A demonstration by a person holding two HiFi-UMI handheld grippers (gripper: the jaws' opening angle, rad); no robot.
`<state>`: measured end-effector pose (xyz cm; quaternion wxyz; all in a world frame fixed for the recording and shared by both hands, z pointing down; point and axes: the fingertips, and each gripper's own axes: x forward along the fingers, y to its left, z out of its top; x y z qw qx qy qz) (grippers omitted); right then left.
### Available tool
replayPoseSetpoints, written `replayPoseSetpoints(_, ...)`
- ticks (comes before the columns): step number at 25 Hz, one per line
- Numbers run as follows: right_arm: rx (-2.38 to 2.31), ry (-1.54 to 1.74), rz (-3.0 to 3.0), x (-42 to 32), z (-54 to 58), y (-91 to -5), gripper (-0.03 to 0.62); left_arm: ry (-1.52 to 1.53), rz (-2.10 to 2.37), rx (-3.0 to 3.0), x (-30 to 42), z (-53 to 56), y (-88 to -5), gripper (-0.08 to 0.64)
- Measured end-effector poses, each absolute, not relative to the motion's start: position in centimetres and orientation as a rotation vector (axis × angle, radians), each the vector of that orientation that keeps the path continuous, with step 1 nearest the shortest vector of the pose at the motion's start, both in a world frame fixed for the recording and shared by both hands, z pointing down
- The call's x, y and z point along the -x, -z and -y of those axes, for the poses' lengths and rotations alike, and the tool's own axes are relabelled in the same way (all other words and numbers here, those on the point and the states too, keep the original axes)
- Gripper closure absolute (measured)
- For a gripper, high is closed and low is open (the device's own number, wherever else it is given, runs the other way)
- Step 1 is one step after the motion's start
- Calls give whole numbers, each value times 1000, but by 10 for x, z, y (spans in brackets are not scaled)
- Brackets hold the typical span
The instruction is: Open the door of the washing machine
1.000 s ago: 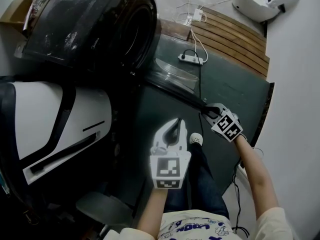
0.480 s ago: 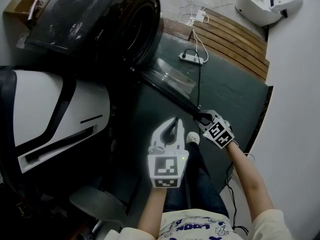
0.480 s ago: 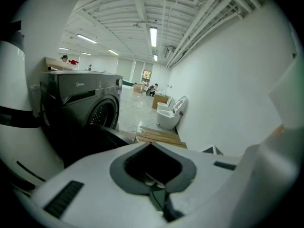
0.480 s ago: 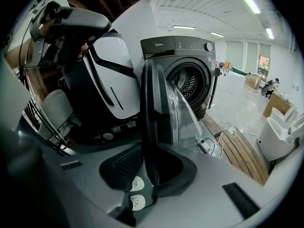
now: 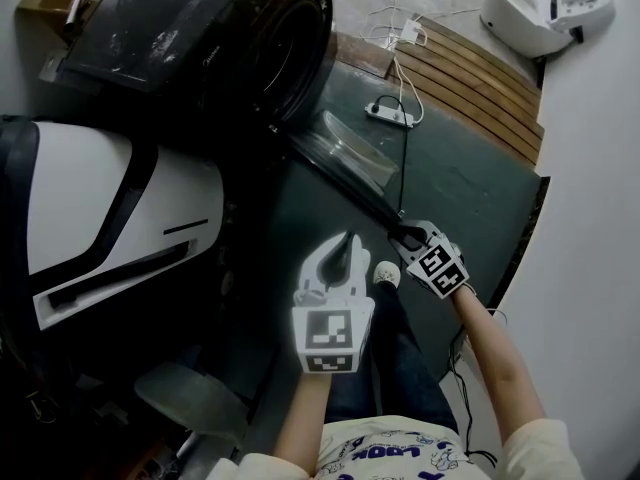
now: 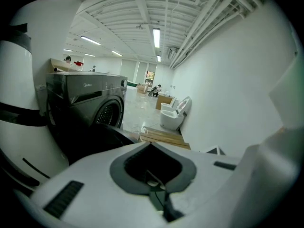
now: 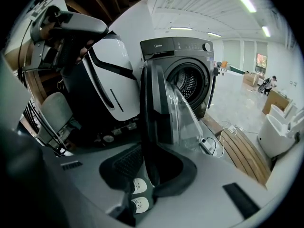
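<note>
The dark washing machine (image 5: 200,28) stands at the upper left of the head view, its drum (image 5: 290,58) uncovered. Its round door (image 5: 350,163) is swung wide out, and its clear bowl faces away from the machine. My right gripper (image 5: 408,236) is shut on the door's free edge. In the right gripper view the door (image 7: 159,108) stands edge-on between the jaws of the right gripper (image 7: 152,170), with the machine (image 7: 185,61) behind it. My left gripper (image 5: 345,250) hovers beside it, shut and holding nothing. In its own view the left gripper (image 6: 151,145) points toward the machine (image 6: 90,103).
A white-and-black appliance (image 5: 110,218) stands left of the machine. A power strip (image 5: 390,115) and its cables lie on the green mat (image 5: 460,178). Beyond are wooden slats (image 5: 470,88) and a white toilet-like unit (image 5: 545,8). A grey seat (image 5: 190,398) is at the lower left, and the person's shoe (image 5: 385,273) is between the grippers.
The right gripper has drawn the door's edge a little nearer and to the left, then held still. The left gripper has drifted slightly.
</note>
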<state>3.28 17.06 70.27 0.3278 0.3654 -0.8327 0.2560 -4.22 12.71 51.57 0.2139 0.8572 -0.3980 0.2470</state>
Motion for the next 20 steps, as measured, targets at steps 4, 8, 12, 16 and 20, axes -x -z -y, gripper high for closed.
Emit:
replayPoseSetpoints(4, -973, -684, 2177, -33, -171, -703, 505, -687, 1112, -2373, 45, -128, -517, 557)
replayPoseSetpoints(8, -991, -729, 2189, -31, -171, -700, 500, -690, 1122, -2370, 47, -126, -515, 557)
replayPoseSetpoints(12, -992, -743, 2207, -29, -173, -686, 477, -674, 1147, -2369, 52, -122, -504, 558)
replayPoseSetpoints(16, -1103, -766, 2234, -35, -161, -652, 477, -657, 1172, -2377, 56, -115, -487, 557)
replayPoseSetpoints(20, -1293, -734, 2267, -47, -136, -596, 477, -610, 1222, -2377, 61, -105, -464, 557)
